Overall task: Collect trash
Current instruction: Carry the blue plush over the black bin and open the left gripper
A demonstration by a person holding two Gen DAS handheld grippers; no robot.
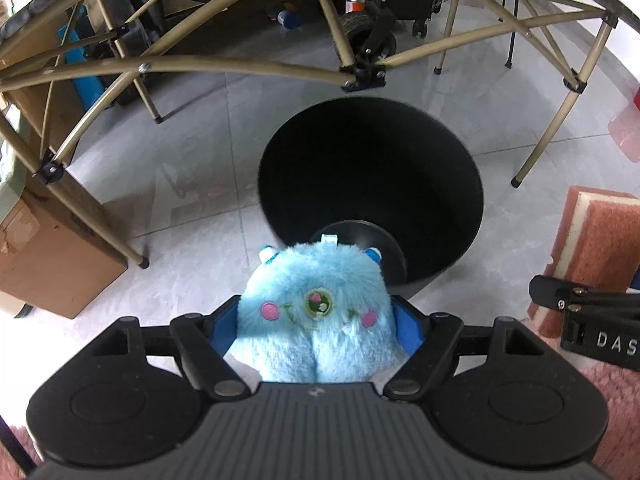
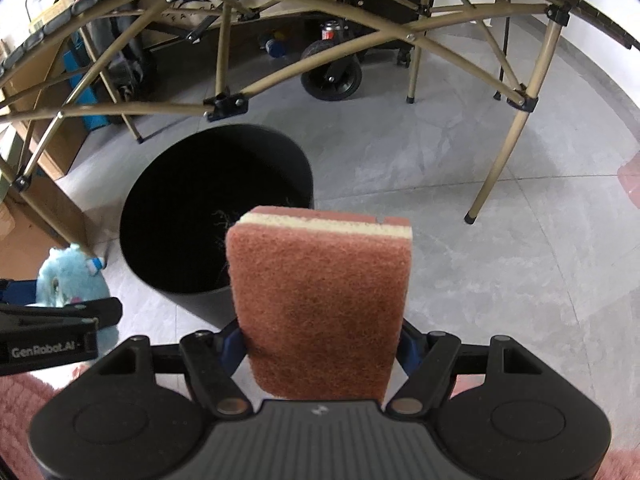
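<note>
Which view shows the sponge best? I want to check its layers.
The right wrist view: the sponge fills the centre, held in the right gripper, its pale layer visible along the top. The left wrist view shows only part at the right edge.

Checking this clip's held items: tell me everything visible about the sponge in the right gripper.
The sponge is a rectangular scrub pad: a coarse, reddish-brown fibrous face toward the camera, with a thin cream foam layer between reddish layers showing along its far edge. It looks dry and undamaged apart from a small notch on that edge. It stands lengthwise along the right gripper, clamped by its sides near the lower end. It is held above the grey floor, beside the black bin, not yet over its opening.
</note>
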